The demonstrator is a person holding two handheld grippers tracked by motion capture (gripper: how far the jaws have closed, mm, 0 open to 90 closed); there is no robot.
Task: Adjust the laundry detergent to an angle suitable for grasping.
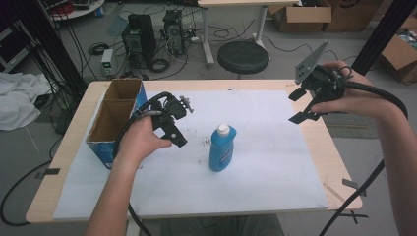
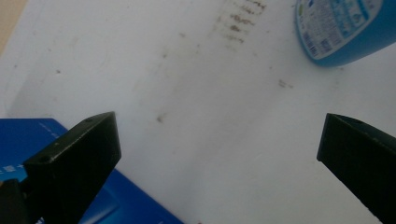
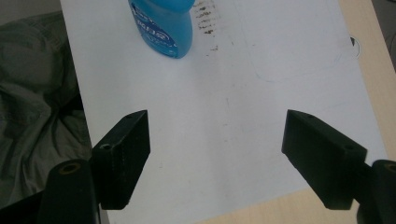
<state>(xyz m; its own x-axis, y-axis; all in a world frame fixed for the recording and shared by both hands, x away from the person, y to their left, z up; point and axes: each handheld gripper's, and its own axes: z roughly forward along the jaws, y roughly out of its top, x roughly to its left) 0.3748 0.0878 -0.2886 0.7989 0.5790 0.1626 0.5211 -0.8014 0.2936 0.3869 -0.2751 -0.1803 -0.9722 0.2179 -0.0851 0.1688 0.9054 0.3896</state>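
Observation:
A blue dish-soap bottle [image 1: 222, 148] with a white cap stands upright in the middle of a white paper sheet [image 1: 275, 162]. My left gripper [image 1: 176, 129] hovers between the bottle and a blue-sided cardboard box [image 1: 101, 150], pointing down at the paper. In the left gripper view its jaws [image 2: 217, 154] stand wide apart with nothing between them; the bottle's base [image 2: 341, 28] shows at top right and the box's corner [image 2: 135, 205] at bottom left. My right gripper [image 1: 296, 105] is held raised over the table's far right, open and empty [image 3: 217, 149], with the bottle [image 3: 163, 23] far ahead.
The box has two open compartments and sits at the table's left edge. The wooden table edge [image 1: 339, 162] frames the paper. Beyond the table are a black stool [image 1: 243, 56], computer towers [image 1: 140, 39] and cables. Grey fabric [image 3: 32, 93] lies past the near edge.

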